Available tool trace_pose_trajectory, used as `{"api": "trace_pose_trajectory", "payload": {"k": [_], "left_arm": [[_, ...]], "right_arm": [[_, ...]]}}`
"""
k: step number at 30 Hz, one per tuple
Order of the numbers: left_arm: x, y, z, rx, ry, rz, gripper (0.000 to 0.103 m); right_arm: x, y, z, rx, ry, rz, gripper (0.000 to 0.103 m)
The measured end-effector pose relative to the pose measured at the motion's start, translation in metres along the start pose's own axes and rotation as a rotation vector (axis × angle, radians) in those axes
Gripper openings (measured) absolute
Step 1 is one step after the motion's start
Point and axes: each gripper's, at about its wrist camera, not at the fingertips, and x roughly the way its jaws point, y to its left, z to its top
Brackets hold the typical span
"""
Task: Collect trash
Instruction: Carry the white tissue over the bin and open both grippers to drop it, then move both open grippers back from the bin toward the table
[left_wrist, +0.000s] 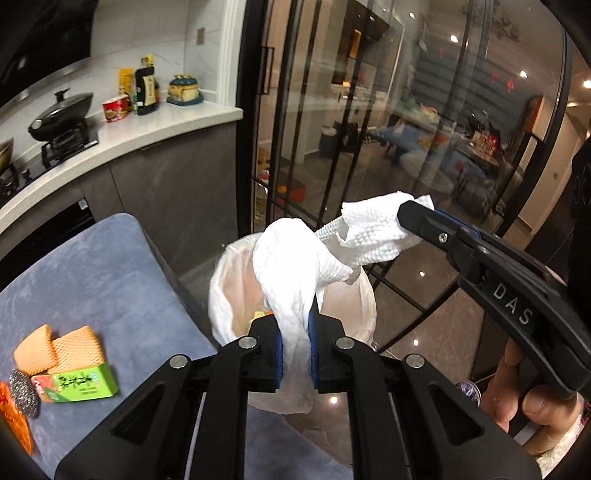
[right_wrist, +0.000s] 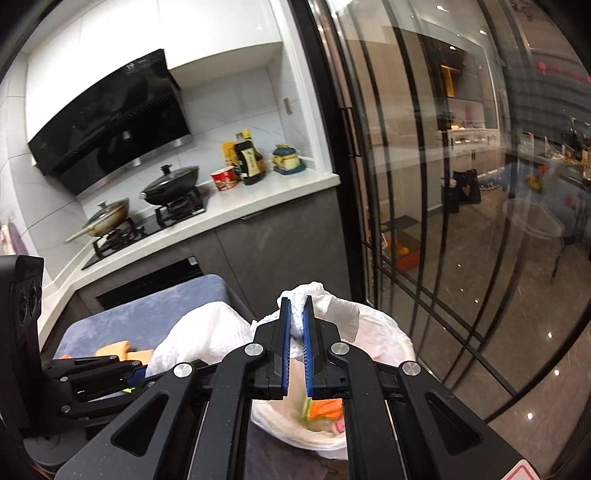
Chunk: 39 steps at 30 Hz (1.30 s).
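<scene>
Paper towel (left_wrist: 295, 280), white and crumpled, hangs between both grippers over the mouth of the bin bag (left_wrist: 229, 291) in the left wrist view. The left gripper (left_wrist: 296, 347) has its jaws nearly closed on the towel's lower end, and the right gripper (left_wrist: 410, 218), reaching in from the right with a hand (left_wrist: 524, 398) on its handle, pinches the upper end. The bag stands just past the right edge of the grey-blue surface (left_wrist: 110, 277). Near the surface's left edge lie orange sponges (left_wrist: 55, 349), a green box (left_wrist: 79, 384) and a steel scourer (left_wrist: 24, 391).

From the right wrist view, the right gripper (right_wrist: 296, 332) has its jaws shut on a bunched end of the paper towel (right_wrist: 295, 321). The towel trails left to the left gripper (right_wrist: 136, 373). Below the jaws, the bin bag (right_wrist: 388, 343) stands open with orange and green scraps (right_wrist: 321, 410) inside. The kitchen counter (right_wrist: 258, 206) behind carries pans and bottles.
</scene>
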Motion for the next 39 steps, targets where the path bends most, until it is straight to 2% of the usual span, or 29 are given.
{"api": "trace_pose_trajectory", "payload": {"k": [10,18,19,20,22,24,26,28,36,39], "left_arm": [[0.044,-0.009,-0.002,0.015,0.074,0.011,0.010],[0.056,-0.010,-0.001,0.007,0.088,0.022,0.012],[0.057,-0.009,-0.001,0.007,0.090,0.023,0.016],[0.057,-0.008,0.000,0.005,0.091,0.026,0.026],[0.054,-0.007,0.001,-0.002,0.072,0.033,0.039],[0.050,-0.006,0.002,-0.006,0.052,0.044,0.052],[0.046,-0.003,0.003,-0.018,0.037,0.050,0.056],[0.043,0.000,0.004,-0.027,0.030,0.051,0.056],[0.028,0.015,0.006,-0.068,-0.003,0.074,0.060],[0.019,0.020,0.006,-0.081,-0.016,0.088,0.061]], "right_arm": [[0.026,-0.022,-0.005,0.019,0.050,-0.039,0.006],[0.037,-0.030,-0.006,0.035,0.056,-0.066,0.011],[0.038,-0.031,-0.006,0.036,0.057,-0.068,0.014],[0.038,-0.032,-0.005,0.039,0.056,-0.071,0.017],[0.037,-0.032,-0.005,0.042,0.049,-0.074,0.026],[0.034,-0.032,-0.006,0.040,0.040,-0.075,0.028],[0.032,-0.030,-0.005,0.037,0.035,-0.074,0.030],[0.030,-0.029,-0.005,0.035,0.030,-0.072,0.035],[0.022,-0.018,-0.003,0.024,0.005,-0.059,0.042],[0.017,-0.010,-0.003,0.013,-0.009,-0.055,0.049]]}}
